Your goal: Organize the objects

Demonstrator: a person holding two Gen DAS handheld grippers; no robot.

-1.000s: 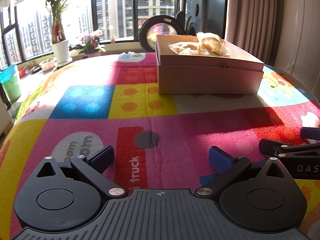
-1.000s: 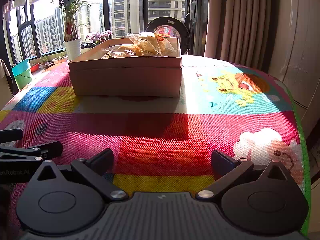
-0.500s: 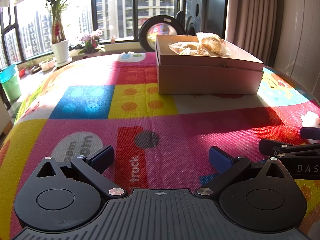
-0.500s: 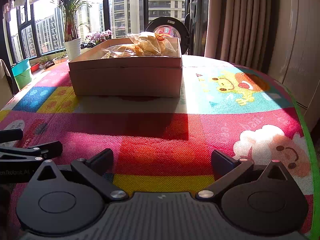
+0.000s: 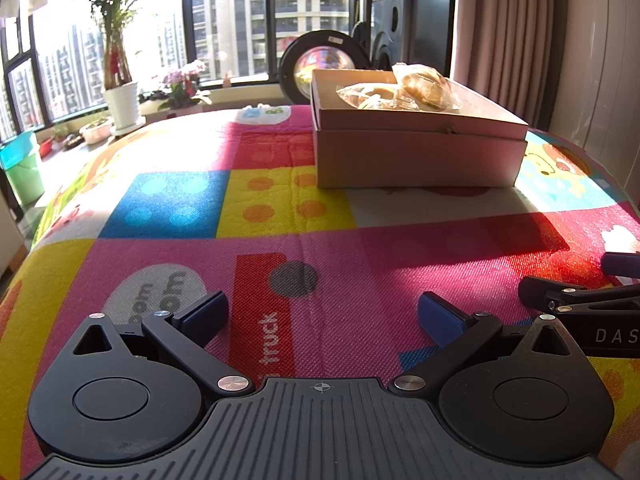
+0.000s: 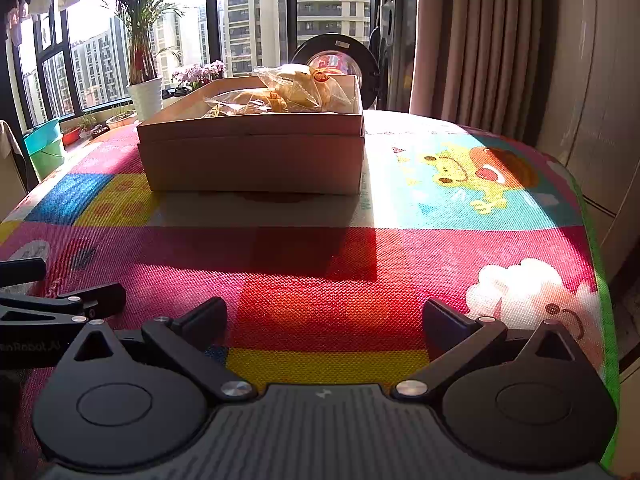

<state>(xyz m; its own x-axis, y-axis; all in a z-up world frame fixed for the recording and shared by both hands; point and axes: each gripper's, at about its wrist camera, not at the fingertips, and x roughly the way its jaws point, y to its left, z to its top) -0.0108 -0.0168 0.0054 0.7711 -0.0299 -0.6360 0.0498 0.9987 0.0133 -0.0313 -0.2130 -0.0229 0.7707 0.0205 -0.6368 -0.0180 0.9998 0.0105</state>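
I see a cardboard box [image 5: 416, 152] sitting on the far part of the table, out ahead of both my grippers. It is open on top. Inside it lie clear plastic bags of bread [image 5: 404, 90], piled up so they poke over the rim. In the right wrist view one bag has a small round orange sticker [image 6: 320, 76], but I cannot read it.

The box stands on a bright play mat [image 5: 280, 216] that covers the table. The mat has squares of blue, yellow, pink and red. Near my left gripper a red strip says "truck", and a grey bubble beside it has letters that look like "oom oom". In the right wrist view the mat shows a cartoon frog [image 6: 464, 172] and a white sheep [image 6: 532, 296].

My left gripper [image 5: 322, 314] is low over the mat, well apart from the box. Its fingers are spread wide and hold nothing. My right gripper [image 6: 324, 318] is also low, wide apart and empty. Each one peeks into the other's view from the side; I can read "DAS" on the right one and backwards letters like "Robot.AI" on the left one.

Behind the table are a big window [image 5: 272, 20], a tall plant in a white pot [image 5: 120, 104], pink flowers [image 5: 184, 84] and brown curtains [image 6: 480, 40].
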